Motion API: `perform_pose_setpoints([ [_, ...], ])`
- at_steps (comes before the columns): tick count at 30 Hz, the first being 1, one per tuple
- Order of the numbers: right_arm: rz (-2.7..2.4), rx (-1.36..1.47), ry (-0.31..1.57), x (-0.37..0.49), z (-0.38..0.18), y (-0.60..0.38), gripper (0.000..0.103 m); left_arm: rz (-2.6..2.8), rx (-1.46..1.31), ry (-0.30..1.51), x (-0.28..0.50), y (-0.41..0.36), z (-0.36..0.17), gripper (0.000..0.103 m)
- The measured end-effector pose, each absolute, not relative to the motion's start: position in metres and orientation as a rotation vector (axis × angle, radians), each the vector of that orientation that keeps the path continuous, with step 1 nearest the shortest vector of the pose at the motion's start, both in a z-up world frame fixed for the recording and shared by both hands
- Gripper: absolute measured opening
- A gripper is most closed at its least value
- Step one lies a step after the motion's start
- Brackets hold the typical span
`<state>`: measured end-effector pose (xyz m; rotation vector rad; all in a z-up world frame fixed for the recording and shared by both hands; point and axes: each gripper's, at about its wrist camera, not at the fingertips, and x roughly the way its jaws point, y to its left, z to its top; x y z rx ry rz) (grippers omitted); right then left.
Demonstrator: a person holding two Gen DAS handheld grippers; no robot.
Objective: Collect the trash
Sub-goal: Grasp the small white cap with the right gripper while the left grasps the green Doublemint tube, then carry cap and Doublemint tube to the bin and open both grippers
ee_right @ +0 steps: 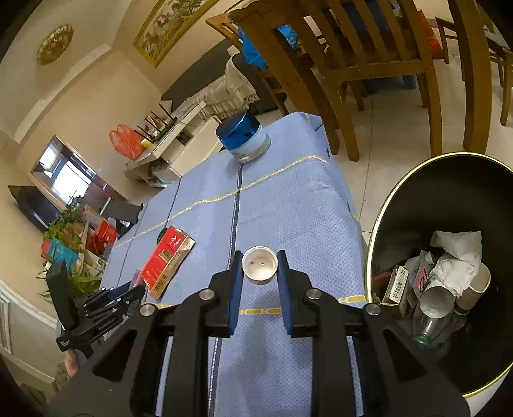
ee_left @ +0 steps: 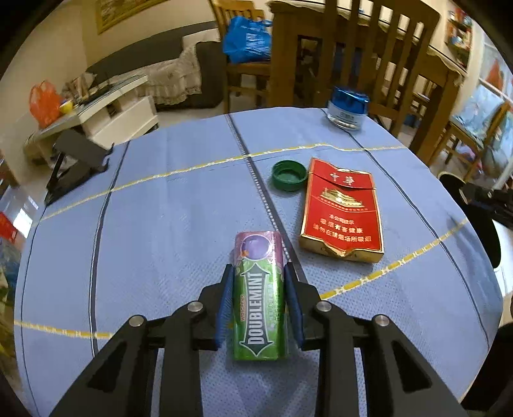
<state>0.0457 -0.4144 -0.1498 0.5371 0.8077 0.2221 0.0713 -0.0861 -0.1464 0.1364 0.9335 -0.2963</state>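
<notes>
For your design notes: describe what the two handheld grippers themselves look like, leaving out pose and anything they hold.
Both match. The left gripper and right gripper each have a matte black angular frame with triangular cut-outs, round silver pivot bolts, and two flat black fingers lined with blue pads. In the right view, the left gripper's black handle carries small white lettering, too small to read. No cables or sleeves show.

Cream walls (ee_right: pixel 80 106), gold-framed painting (ee_right: pixel 166 25) at eleven o'clock, wooden chairs (ee_right: pixel 368 64) at one, pale tiled floor (ee_right: pixel 394 128).

Bottle cap (ee_left: pixel 288 175) left of cigarette pack (ee_left: pixel 342 210).
</notes>
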Motion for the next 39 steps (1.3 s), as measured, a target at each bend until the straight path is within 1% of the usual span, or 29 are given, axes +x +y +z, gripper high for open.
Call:
perform_pose_setpoints([
  [6,0.212,0.54,0.786,0.041,-0.146,-0.422,0.021,-0.215,0.071,0.95,0.06,-0.065,-0.142,0.029],
  [10,0.197,0.523,0.782,0.04,-0.144,-0.422,0.021,-0.174,0.068,0.897,0.049,-0.057,-0.121,0.029],
  [14,0.171,0.493,0.799,0.04,-0.145,-0.42,0.021,-0.199,0.071,0.848,0.044,-0.069,-0.097,0.029],
  [21,0.125,0.439,0.832,0.026,-0.138,-0.433,0.021,-0.314,0.123,0.815,0.044,-0.13,-0.078,0.029],
  [27,-0.005,0.422,0.758,-0.007,-0.116,-0.481,0.021,-0.445,0.166,0.812,0.045,-0.204,-0.075,0.029],
  [30,-0.111,0.435,0.753,-0.013,-0.136,-0.502,0.021,-0.511,0.202,0.807,0.039,-0.241,-0.075,0.029],
  [32,-0.15,0.489,0.819,-0.011,-0.157,-0.515,0.021,-0.55,0.229,0.802,0.035,-0.265,-0.075,0.029],
  [33,-0.144,0.53,0.792,-0.014,-0.156,-0.523,0.021,-0.567,0.235,0.802,0.034,-0.274,-0.075,0.029],
  [35,-0.201,0.476,0.74,-0.019,-0.145,-0.526,0.021,-0.6,0.254,0.801,0.031,-0.293,-0.076,0.029],
  [37,-0.202,0.493,0.732,-0.019,-0.146,-0.529,0.021,-0.621,0.271,0.797,0.028,-0.308,-0.077,0.029],
  [38,-0.2,0.51,0.748,-0.017,-0.151,-0.532,0.022,-0.631,0.28,0.796,0.027,-0.315,-0.078,0.029],
  [39,-0.218,0.52,0.767,-0.016,-0.155,-0.535,0.027,-0.642,0.291,0.794,0.025,-0.325,-0.079,0.029],
])
